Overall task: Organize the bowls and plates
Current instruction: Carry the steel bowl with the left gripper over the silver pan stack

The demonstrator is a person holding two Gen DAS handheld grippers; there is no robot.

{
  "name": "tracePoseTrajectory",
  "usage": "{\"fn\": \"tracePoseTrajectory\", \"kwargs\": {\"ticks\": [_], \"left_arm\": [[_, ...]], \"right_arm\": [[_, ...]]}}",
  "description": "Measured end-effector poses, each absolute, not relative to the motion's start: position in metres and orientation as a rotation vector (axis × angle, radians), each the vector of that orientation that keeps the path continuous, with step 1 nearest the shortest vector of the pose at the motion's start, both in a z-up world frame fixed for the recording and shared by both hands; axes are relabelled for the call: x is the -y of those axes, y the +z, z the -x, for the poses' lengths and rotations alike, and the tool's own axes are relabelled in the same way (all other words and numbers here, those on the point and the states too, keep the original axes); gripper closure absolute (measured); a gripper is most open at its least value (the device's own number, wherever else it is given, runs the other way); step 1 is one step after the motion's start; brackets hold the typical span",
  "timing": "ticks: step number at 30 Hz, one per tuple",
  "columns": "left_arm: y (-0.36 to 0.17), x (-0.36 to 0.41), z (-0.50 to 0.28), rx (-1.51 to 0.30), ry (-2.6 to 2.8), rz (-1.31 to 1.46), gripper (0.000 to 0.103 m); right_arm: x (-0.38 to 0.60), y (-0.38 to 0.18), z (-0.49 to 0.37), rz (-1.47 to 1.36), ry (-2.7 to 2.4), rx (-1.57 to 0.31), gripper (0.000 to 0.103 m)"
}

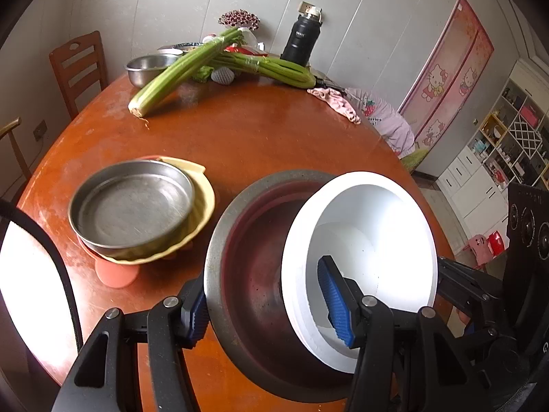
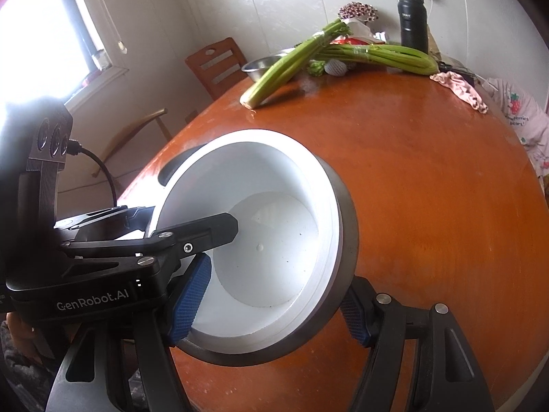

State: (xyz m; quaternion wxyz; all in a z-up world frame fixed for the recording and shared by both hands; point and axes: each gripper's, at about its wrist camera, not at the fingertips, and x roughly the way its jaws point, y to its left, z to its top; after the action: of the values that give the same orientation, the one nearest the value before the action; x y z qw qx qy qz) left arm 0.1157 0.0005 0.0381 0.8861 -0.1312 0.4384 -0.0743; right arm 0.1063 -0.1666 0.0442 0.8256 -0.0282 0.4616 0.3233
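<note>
A white bowl sits nested in a steel bowl, and the pair is tilted and held off the round wooden table. My left gripper is shut on their near-left wall, one blue pad outside the steel and one inside the white bowl. My right gripper is shut on the opposite wall of the white bowl and steel bowl in the same way. To the left on the table, a shallow steel pan rests in a yellow dish on a pink plate.
Two celery bunches, another steel bowl, a black flask and a pink cloth lie at the table's far side. A wooden chair stands behind it. The table edge curves close on the right.
</note>
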Motion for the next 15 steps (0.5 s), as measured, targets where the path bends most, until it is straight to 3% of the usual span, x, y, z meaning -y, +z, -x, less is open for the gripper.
{"fn": "tracePoseTrajectory", "kwargs": {"ticks": [15], "left_arm": [[0.05, -0.04, -0.129, -0.901, -0.139, 0.304, 0.046]], "right_arm": [[0.123, 0.059, -0.119, 0.088, 0.698, -0.971, 0.03]]}}
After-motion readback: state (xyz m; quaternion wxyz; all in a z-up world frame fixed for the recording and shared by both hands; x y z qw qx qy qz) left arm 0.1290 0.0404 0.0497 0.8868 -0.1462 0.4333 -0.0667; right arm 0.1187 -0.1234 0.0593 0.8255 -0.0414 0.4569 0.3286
